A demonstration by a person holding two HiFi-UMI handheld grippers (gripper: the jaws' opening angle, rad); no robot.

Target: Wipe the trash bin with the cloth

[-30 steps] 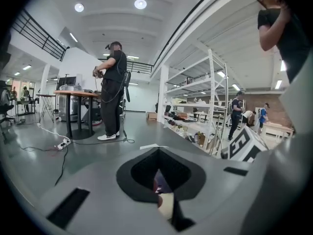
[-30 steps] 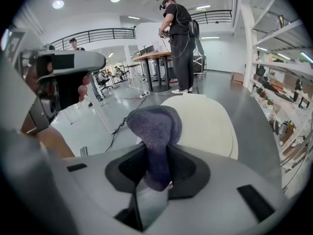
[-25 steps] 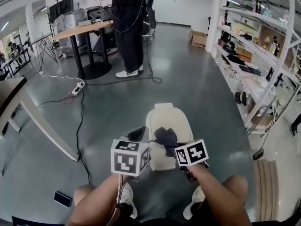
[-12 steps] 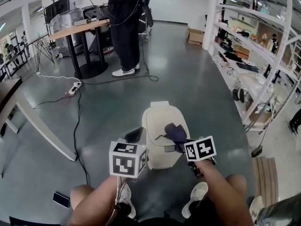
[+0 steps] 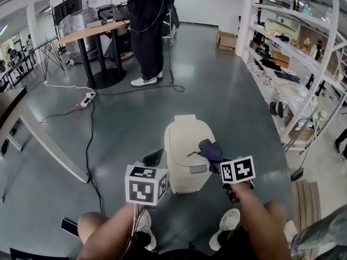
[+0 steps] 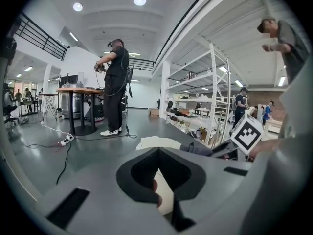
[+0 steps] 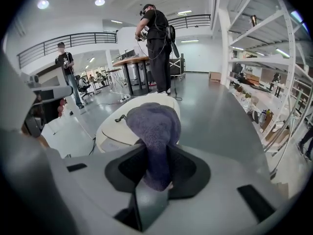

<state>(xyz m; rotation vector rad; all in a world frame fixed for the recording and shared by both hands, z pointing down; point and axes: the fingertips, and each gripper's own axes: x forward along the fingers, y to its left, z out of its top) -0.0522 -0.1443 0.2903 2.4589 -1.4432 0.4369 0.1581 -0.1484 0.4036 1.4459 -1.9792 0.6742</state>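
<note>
Cloth (image 7: 152, 124), one purple piece, sits clamped between the jaws of our right gripper (image 7: 155, 165), draped against the upper right side of the single cream trash bin (image 5: 184, 145). We see the bin on the floor, well off the wooden table (image 5: 32, 129) corner. Our left gripper (image 6: 159, 151) is empty beside it, tips together. One person (image 5: 145, 26) stands at the far table (image 5: 92, 32) edge.

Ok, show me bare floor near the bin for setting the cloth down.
Grey floor is bare beyond the cream plastic trash bin, up to the standing person's shoes, and between bin and black cable. Crowded along the white shelving.
</note>
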